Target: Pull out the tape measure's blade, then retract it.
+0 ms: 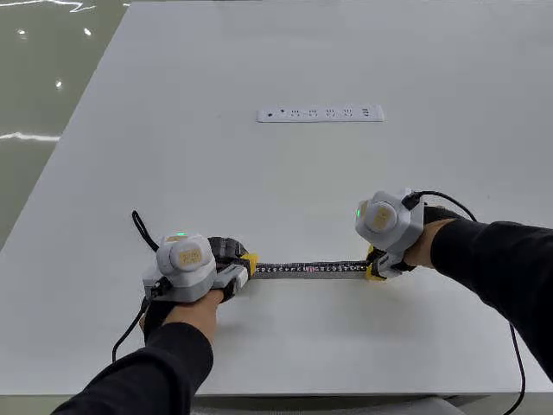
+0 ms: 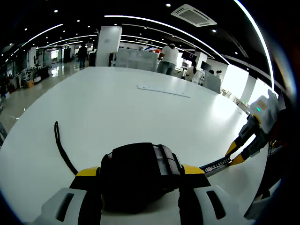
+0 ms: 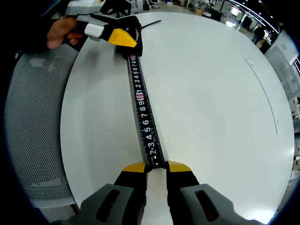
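Observation:
The black tape measure case (image 2: 140, 171) sits clamped between the yellow-tipped jaws of my left gripper (image 1: 246, 264) at the near left of the white table (image 1: 285, 181). Its black blade (image 1: 311, 269) with white numerals lies flat on the table, running right from the case to my right gripper (image 1: 373, 269). In the right gripper view the blade (image 3: 143, 108) stretches away from the case (image 3: 121, 24) down to my right gripper (image 3: 156, 166), which is shut on the blade's end. From the left gripper view the blade (image 2: 216, 164) reaches the right gripper (image 2: 239, 152).
A white power strip (image 1: 320, 113) lies flat farther back on the table. A black strap (image 1: 143, 230) trails from the case toward the left. A cable (image 1: 519, 367) hangs off the right arm. A grey mesh surface (image 3: 33, 140) lies beyond the table's near edge.

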The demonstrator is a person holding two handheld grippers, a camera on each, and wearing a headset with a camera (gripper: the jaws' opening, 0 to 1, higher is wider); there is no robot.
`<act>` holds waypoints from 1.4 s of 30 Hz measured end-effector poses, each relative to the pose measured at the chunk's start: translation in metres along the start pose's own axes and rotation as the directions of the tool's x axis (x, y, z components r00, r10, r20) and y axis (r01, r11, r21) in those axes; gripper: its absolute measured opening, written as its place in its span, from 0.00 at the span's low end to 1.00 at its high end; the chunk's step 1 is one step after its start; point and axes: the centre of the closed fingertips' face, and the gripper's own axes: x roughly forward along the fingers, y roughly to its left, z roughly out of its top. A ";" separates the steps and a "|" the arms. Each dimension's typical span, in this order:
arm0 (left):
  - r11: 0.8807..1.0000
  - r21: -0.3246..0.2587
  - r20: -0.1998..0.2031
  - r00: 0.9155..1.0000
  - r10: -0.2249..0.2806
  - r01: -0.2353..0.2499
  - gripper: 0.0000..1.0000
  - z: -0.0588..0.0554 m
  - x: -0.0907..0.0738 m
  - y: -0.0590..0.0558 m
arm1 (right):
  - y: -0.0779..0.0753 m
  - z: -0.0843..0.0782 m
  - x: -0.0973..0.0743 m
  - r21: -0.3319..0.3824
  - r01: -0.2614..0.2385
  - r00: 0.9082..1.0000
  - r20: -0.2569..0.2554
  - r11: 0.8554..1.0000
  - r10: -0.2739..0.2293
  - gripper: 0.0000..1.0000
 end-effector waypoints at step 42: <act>1.000 -0.007 -0.008 1.000 -0.002 0.002 0.62 0.000 0.000 0.000 | 0.003 0.013 0.004 0.010 0.004 1.000 0.021 1.000 -0.005 0.11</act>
